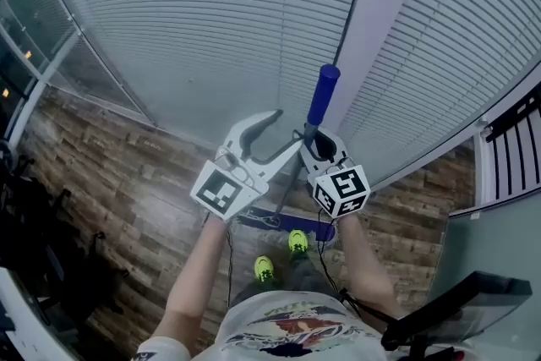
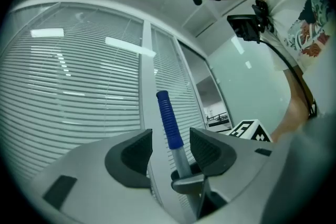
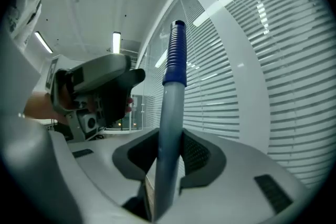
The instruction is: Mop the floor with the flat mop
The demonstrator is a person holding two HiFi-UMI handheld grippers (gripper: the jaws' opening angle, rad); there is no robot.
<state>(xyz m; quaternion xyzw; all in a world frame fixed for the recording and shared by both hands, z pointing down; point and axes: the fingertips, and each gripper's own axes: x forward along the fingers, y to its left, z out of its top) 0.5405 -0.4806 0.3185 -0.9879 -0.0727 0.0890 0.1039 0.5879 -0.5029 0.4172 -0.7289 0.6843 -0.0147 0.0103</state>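
Slatted blinds (image 1: 211, 13) ahead, wood floor (image 1: 110, 182) below; right gripper (image 1: 319, 146) clamped on mop handle (image 1: 323, 93), left gripper (image 1: 286, 129) wide apart.

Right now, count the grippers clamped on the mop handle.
1: the right gripper, shut on the mop handle below its blue grip. The left gripper is open, pads clear of it.
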